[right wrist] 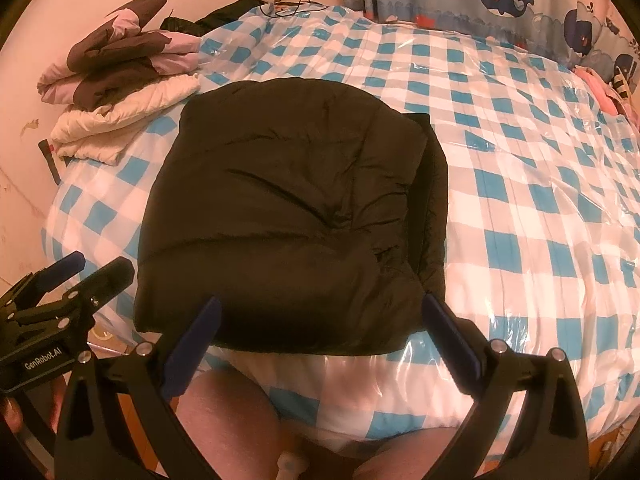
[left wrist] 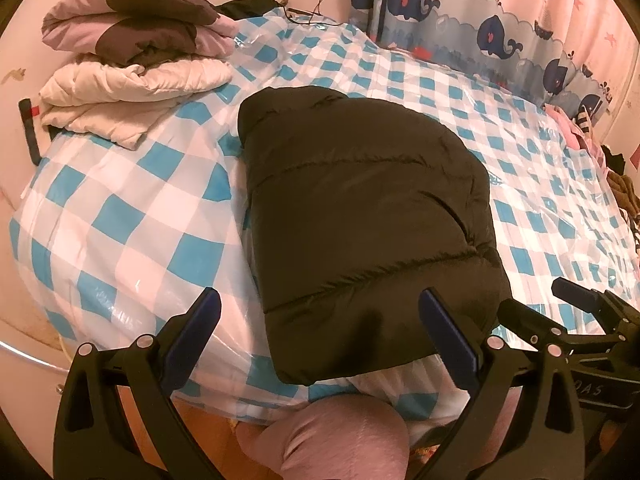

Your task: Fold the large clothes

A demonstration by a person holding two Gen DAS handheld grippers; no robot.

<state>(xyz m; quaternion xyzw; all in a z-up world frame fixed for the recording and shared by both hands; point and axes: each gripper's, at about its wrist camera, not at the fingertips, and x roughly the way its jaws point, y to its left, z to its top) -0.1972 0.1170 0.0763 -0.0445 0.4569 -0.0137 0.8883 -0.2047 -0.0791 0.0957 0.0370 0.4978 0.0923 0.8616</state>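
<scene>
**A:** What lies in front of the two grippers?

**B:** A black puffer jacket (right wrist: 292, 216), folded into a thick, roughly square bundle. It rests on a bed (right wrist: 520, 184) covered with a blue and white checked sheet under clear, shiny plastic. The bundle sits near the bed's front edge, left of the bed's middle.

**A:** And the grippers themselves?

**B:** The right gripper (right wrist: 318, 320) has its blue-padded fingers (right wrist: 450, 332) spread wide, one on each side of the jacket's near edge. It holds nothing. The left gripper (left wrist: 320, 312) is spread wide too. Seen from its own camera, its right finger stands in front of the jacket's near corner and its left finger is over the bare sheet. Whether either gripper touches the jacket, I cannot tell. Each gripper also shows at the edge of the other's view, and they are close side by side.

**A:** Anything else on the bed?

**B:** At the far left corner there is a pile of folded clothes (left wrist: 132, 60): a white quilted piece at the bottom, pink and dark brown ones on top. It is well apart from the jacket. A curtain (left wrist: 500, 28) printed with dark blue whales hangs behind the bed. Below the grippers, the person's legs in pink fabric (left wrist: 340, 440) press against the bed's front edge.
</scene>
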